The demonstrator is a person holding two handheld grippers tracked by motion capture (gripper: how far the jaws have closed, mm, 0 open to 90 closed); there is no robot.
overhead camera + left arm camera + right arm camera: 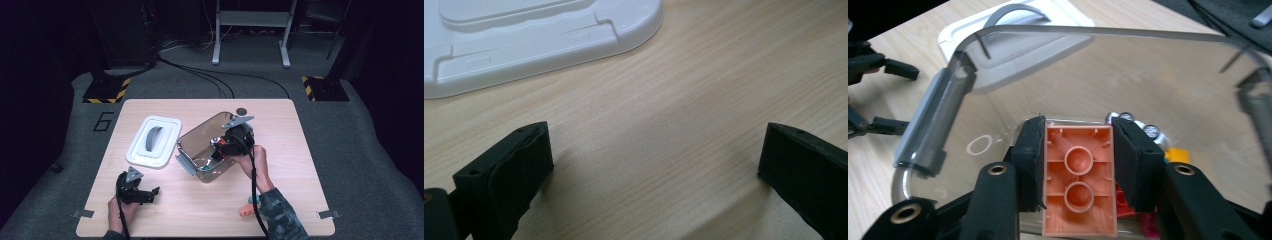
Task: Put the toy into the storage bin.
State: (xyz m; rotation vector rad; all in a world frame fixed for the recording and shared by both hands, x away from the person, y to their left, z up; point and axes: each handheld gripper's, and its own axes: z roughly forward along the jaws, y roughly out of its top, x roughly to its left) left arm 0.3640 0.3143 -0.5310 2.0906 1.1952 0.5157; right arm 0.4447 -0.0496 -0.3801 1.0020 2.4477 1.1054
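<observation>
The right gripper (1078,165) clamps an orange plastic building brick (1079,180) between its black, matte-textured pads, the brick's hollow underside with two round tubes facing the camera; it hangs within the mouth of a clear, smoke-tinted plastic storage box with rounded corners (200,137), which stands near the middle of the pale wood-grain table (280,190). Below the brick, other small pieces lie on the box floor: something yellow, something red and a few round silvery studs, mostly hidden by the jaws, so their shapes are hard to make out. The smooth white rectangular plastic lid with a grey arched handle (154,140) lies flat just left of the box. The left gripper (142,192) rests low over the bare table near the front edge, its jaws spread wide with nothing between them. A small orange and teal piece (248,206), perhaps more bricks, is partly covered by the person's patterned right sleeve (280,215).
</observation>
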